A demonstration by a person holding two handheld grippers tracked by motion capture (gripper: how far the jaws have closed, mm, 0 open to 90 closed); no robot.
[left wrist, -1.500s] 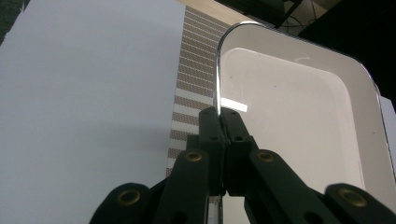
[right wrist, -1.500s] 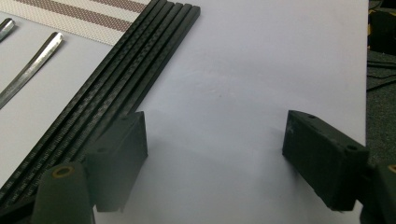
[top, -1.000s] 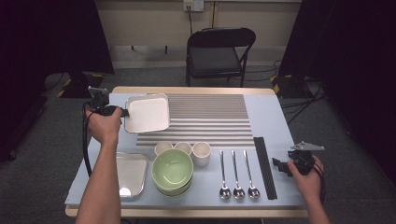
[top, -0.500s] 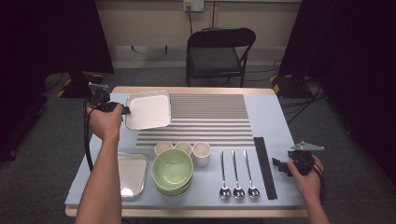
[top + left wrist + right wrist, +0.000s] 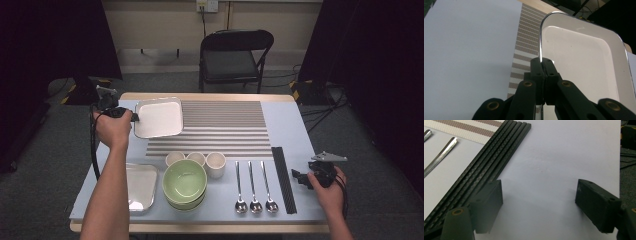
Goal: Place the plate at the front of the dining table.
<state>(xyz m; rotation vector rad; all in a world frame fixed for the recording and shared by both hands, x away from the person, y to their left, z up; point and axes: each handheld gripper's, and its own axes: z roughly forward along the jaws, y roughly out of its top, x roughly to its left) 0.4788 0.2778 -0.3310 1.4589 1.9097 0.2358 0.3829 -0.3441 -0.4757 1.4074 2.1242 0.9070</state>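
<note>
Left gripper (image 5: 543, 65) pinches tray (image 5: 581, 57) rim (near edge).

The left gripper (image 5: 543, 65) hides the white tray's (image 5: 584, 57) near rim; the frame's right edge crops the tray.

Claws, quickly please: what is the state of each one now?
Left claw: closed on the rim of the white tray.
Right claw: open, holding nothing, beside the black chopsticks.

My left gripper (image 5: 543, 65): matte black linked jaws with brass-coloured pivot pins and small screws; black cable trailing. My forearms are bare of sleeves.
</note>
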